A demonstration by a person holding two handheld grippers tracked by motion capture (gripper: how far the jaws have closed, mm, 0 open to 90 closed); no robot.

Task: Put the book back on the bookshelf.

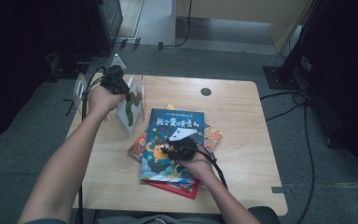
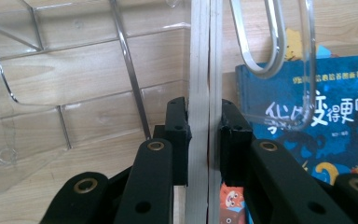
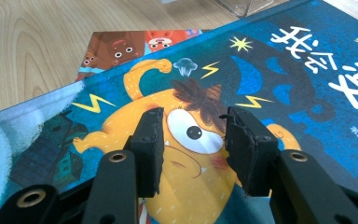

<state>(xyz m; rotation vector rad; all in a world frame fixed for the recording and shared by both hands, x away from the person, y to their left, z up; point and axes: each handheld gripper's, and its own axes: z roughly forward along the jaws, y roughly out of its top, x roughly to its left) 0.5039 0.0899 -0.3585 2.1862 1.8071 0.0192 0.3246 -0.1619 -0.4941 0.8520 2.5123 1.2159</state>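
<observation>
- The white picture book [image 1: 129, 108] is stood upright at the far left of the wooden table [image 1: 242, 107], inside the clear acrylic book rack [image 2: 23, 154], and its top edge is clamped between the jaws of the left gripper [image 2: 204, 135].
- The pinch is taken on a thin edge only, so the book could probably be twisted out or tipped against the rack's clear dividers [image 2: 279, 42] if the hand is rolled.
- The rack looks light; it could well be dragged or toppled if the book is shoved sideways instead of being lowered straight.
- The right gripper [image 3: 193, 144] is held over the blue picture book [image 1: 175, 140] on top of the stack near the middle, jaws apart and nothing gripped.
- That cover is lying flat, so the jaws might just be slid across it with no edge to catch.
- The red book [image 1: 182, 187] underneath could be pushed out of line toward the near edge if the pile is pressed at an angle.
</observation>
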